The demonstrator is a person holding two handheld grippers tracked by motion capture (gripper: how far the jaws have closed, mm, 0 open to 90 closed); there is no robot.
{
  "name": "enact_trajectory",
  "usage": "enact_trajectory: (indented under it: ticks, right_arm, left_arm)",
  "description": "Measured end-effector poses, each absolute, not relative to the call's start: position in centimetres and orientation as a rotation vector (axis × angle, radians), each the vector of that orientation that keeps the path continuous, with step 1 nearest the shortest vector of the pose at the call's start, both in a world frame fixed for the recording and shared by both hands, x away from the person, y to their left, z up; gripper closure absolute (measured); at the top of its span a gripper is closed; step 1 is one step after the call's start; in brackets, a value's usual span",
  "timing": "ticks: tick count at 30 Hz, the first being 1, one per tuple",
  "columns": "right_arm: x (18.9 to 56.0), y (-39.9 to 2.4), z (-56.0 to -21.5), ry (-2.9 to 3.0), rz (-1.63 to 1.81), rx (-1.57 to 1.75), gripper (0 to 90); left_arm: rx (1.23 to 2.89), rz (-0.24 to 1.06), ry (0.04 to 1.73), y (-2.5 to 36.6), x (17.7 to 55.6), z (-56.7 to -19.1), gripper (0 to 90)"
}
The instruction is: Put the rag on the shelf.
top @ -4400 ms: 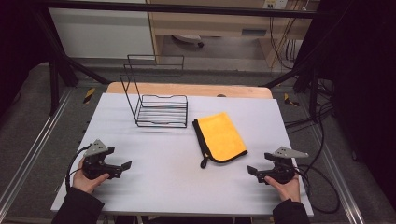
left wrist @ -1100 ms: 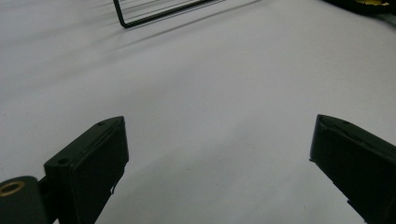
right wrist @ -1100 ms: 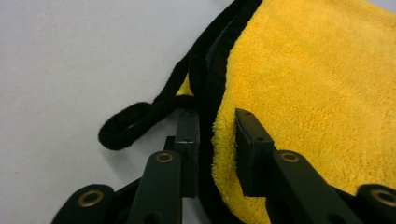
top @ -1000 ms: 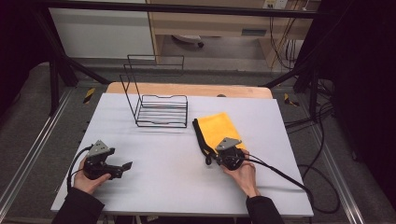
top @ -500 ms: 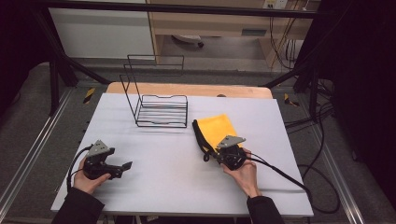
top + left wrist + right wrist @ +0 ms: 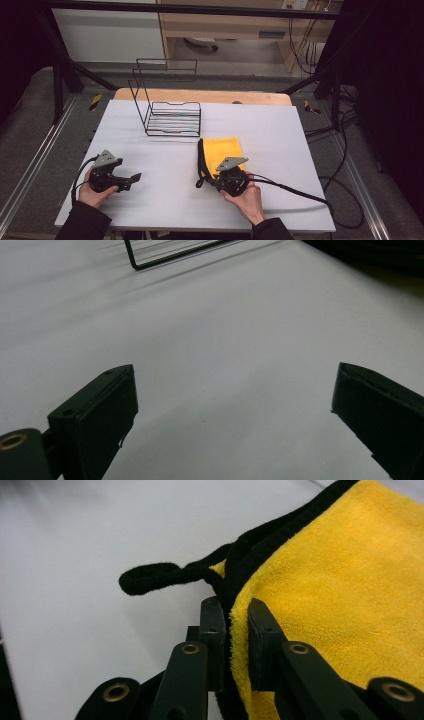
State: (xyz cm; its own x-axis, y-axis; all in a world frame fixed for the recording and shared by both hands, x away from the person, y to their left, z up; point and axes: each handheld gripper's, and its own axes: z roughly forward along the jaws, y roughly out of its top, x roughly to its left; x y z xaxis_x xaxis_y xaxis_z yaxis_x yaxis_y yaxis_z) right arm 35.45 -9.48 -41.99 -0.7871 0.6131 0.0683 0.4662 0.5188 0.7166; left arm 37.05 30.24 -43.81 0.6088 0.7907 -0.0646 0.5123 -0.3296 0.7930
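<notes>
Cloth (image 6: 320, 595) handling was at the grasp stage. The right hand-held gripper (image 6: 234, 630) had its jaws closed on the cloth's near edge, one jaw on each side of the black-trimmed hem, with yellow pile showing between them. A black hanging loop (image 6: 150, 577) lay flat on the worktop (image 6: 75, 555) just beside the clamped corner. In the high view, the right hand-held gripper (image 6: 216, 181) sat at the near left corner of the cloth (image 6: 225, 150), which lay folded and flat on the worktop (image 6: 280, 135), right of centre. No part of the cloth appeared lifted.

The left hand-held gripper (image 6: 235, 415) was wide open and gripped nothing; bare worktop (image 6: 225, 340) showed between its jaws. In the high view, it (image 6: 134, 178) rested low at the near left of the worktop, well apart from the cloth.

A wire rack (image 6: 170, 112) stood near the far edge of the worktop, just beyond the cloth and apart from it. It held nothing.

Assessment: the grip on the cloth appeared complete. Lifting, carrying and placing all remained, and the rack was judged the likely destination. The left hand-held gripper had no part in the work yet.
</notes>
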Motion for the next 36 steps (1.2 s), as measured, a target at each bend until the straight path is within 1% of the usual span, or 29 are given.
enact_trajectory:
  ticks: [7, 10, 14, 18, 19, 24, 25, 28, 29, 31, 32, 35, 36]
  right_arm:
    - [34.5, -8.4, -42.7, 2.629, 1.116, 0.906, 78.7]
    - [34.7, -8.3, -43.0, 2.651, 1.137, 0.909, 74.3]
    - [34.7, -8.8, -42.7, 2.672, 1.22, 0.911, 59.5]
    - [35.0, -10.7, -41.8, 2.586, 1.267, 0.94, 45.3]
    - [35.2, -11.4, -41.6, 2.562, 1.278, 0.956, 44.0]
    - [36.0, -15.1, -41.6, 2.431, 1.273, 1.058, 30.1]
    - [36.1, -15.8, -41.7, 2.412, 1.269, 1.077, 28.6]
    - [36.4, -17.6, -42.3, 2.376, 1.258, 1.122, 26.2]
    - [36.4, -18.0, -42.5, 2.371, 1.251, 1.144, 25.4]
    - [36.5, -18.7, -42.9, 2.371, 1.24, 1.168, 25.6]
    - [36.5, -19.0, -43.1, 2.372, 1.231, 1.178, 25.6]
    - [36.6, -19.4, -43.5, 2.373, 1.213, 1.2, 28.9]
    - [36.5, -19.5, -43.6, 2.376, 1.208, 1.211, 30.2]
  left_arm:
    - [2.013, 0.425, 1.032, 30.2, 37.0, -43.8, 4.4]
    - [2.017, 0.421, 1.033, 30.1, 37.0, -43.8, 4.4]
    - [2.018, 0.417, 1.036, 29.8, 37.0, -43.7, 4.4]
    - [2.02, 0.413, 1.035, 29.1, 36.9, -43.4, 4.4]
    - [2.017, 0.408, 1.034, 28.8, 36.9, -43.4, 4.4]
    - [2.018, 0.398, 1.035, 27.5, 36.8, -42.8, 4.5]
    - [2.019, 0.386, 1.038, 26.7, 36.8, -42.6, 4.9]
    - [2.024, 0.382, 1.036, 25.7, 36.8, -42.4, 6.2]
    - [2.036, 0.381, 1.028, 24.6, 36.7, -42.2, 6.4]
    - [2.04, 0.373, 1.019, 23.4, 36.7, -42.0, 7.2]
    - [2.04, 0.373, 1.019, 23.4, 36.7, -42.0, 8.0]
    - [2.055, 0.348, 1.013, 20.4, 36.9, -42.0, 10.8]
    - [2.055, 0.348, 1.013, 20.4, 36.9, -42.0, 11.9]
